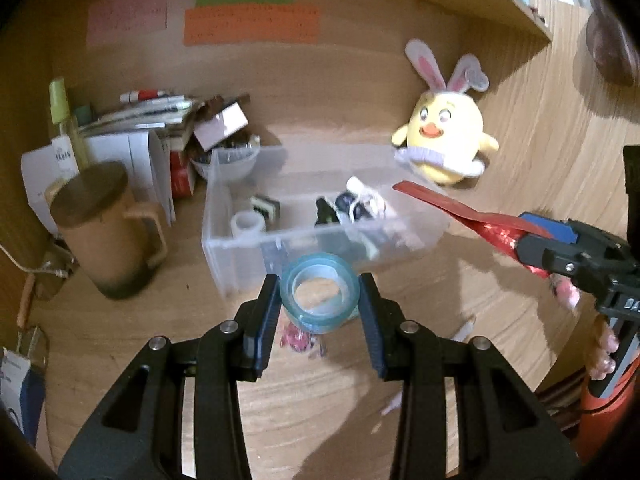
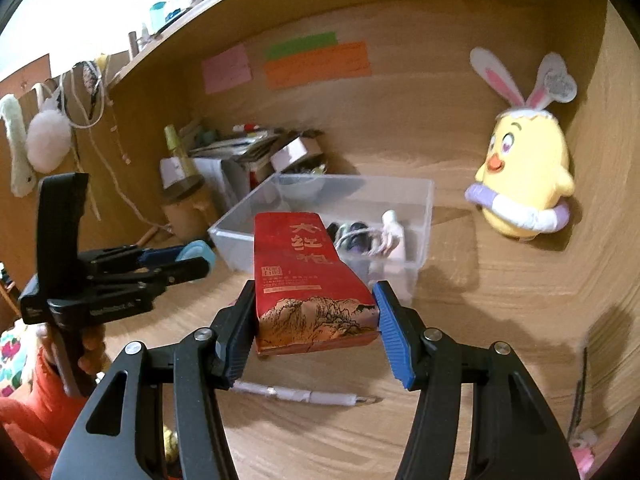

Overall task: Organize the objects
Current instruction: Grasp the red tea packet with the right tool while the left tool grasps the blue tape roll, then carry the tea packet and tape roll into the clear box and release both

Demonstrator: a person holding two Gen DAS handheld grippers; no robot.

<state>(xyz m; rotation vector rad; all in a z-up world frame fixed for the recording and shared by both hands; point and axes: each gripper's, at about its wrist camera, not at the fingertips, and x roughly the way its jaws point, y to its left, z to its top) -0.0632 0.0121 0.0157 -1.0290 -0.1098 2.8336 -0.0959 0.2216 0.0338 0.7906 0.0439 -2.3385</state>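
Note:
My left gripper is shut on a clear blue roll of tape, held just in front of the clear plastic bin. The bin holds a small tape roll, a cable and other small items. My right gripper is shut on a red tea packet with Chinese lettering and holds it in front of the bin. In the left wrist view the right gripper shows at the right with the red packet reaching over the bin's right end. The left gripper shows at the left in the right wrist view.
A brown lidded mug stands left of the bin. Behind it are boxes, books and pens. A yellow chick plush leans against the back right wall. A white pen and a small pink wrapper lie on the desk below the grippers.

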